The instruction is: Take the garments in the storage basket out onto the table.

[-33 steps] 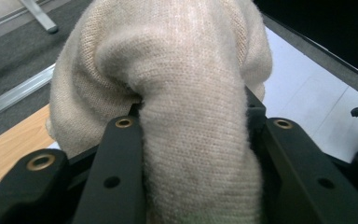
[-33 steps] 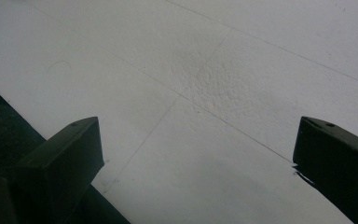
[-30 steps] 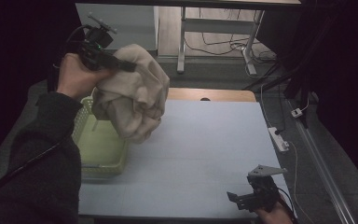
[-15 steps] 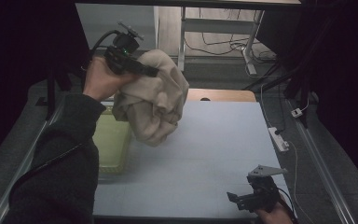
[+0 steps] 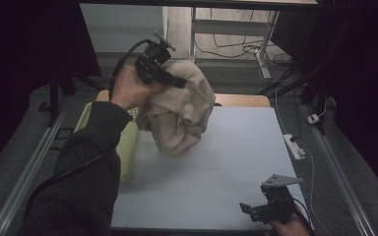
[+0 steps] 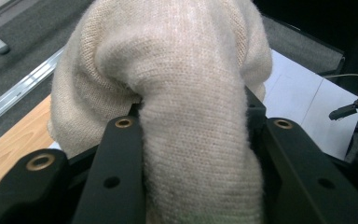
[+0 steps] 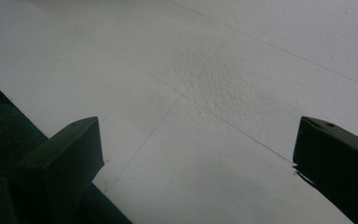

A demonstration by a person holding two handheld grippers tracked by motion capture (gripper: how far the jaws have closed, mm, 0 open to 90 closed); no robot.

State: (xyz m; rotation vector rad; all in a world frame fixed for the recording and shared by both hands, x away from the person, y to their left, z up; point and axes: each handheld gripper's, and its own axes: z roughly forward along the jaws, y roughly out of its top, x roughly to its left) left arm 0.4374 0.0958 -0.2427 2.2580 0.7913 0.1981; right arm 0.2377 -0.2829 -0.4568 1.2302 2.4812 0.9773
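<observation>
The left hand-held gripper (image 5: 179, 82) is pinching a thick fold of the cream knitted garment (image 5: 179, 115), its jaws pressing into the wool from both sides. The garment is hanging bunched in the air above the left half of the table (image 5: 236, 147), toward the far edge, its lowest folds dangling just above the surface without clearly touching it. The right hand-held gripper (image 5: 256, 212) is resting near the front right corner of the table, its jaws spread wide with nothing between them.

The main risk, judging from the grip, is that only one fold is being held while most of the weight is hanging free; the knit could be slipping out, or unfurling unevenly so that it lands in a heap. The trailing folds could also be catching on the rim of the pale green basket (image 5: 128, 147), which is sitting at the left edge of the table, just beside the garment and partly under the person's sleeve (image 5: 91, 162).

Along the far edge a strip of wooden board (image 5: 241, 100) is showing, and by the right edge a white power strip (image 5: 294, 146) is lying with its cable. Neither is standing in the garment's way at present.
</observation>
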